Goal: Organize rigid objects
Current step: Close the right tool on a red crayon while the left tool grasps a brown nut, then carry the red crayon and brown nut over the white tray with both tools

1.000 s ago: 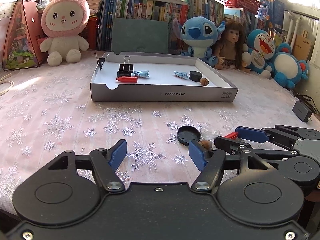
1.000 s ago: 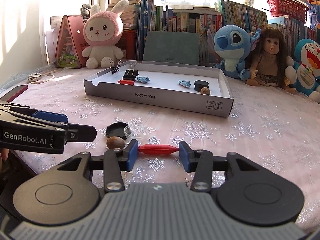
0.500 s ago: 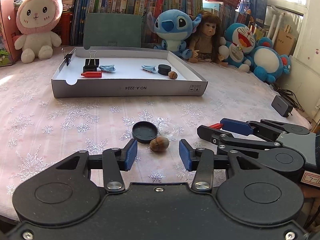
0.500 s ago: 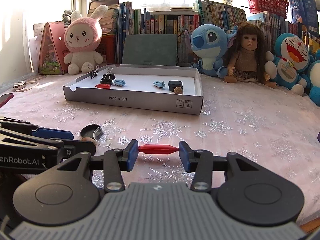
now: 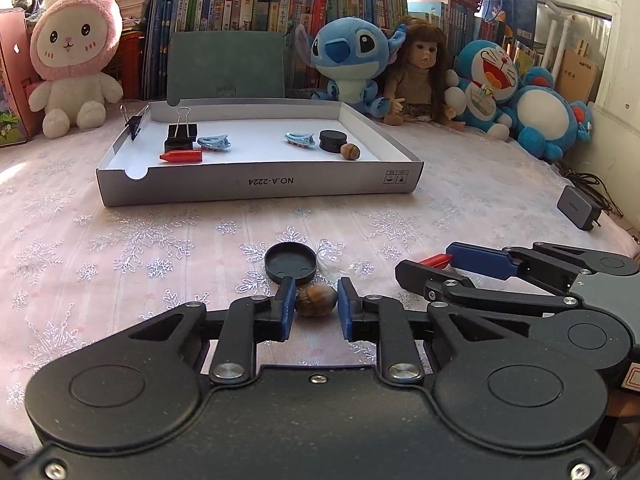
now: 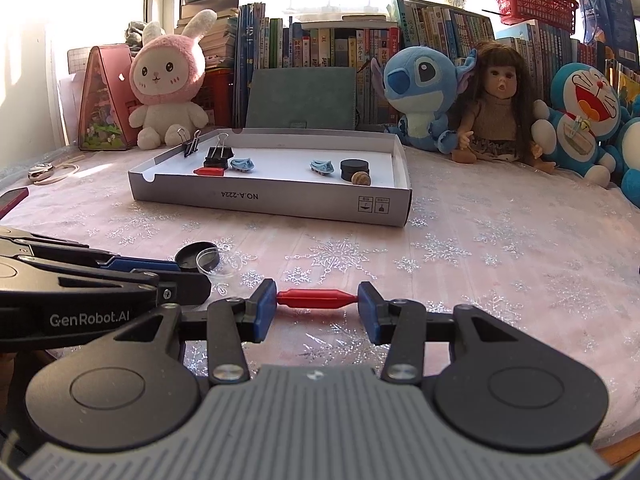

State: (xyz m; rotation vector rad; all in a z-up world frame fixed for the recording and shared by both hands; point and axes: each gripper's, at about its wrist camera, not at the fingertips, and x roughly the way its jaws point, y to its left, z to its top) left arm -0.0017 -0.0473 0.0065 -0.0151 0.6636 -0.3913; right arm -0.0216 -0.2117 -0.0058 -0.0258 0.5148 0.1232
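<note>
My left gripper has closed around a brown acorn on the tablecloth, its pads at both sides of it. A black round lid lies just beyond. My right gripper is shut on a red crayon-like stick, held end to end above the cloth; it also shows in the left wrist view. The white cardboard tray further back holds binder clips, a red stick, two blue clips, a black cap and an acorn.
A clear small dish lies by the black lid. Plush toys, a doll and books line the back. A black charger lies at the right; a red phone at the left edge.
My left gripper moved right and forward to the acorn and its jaws narrowed onto it. My right gripper keeps the red stick and has shifted slightly.
</note>
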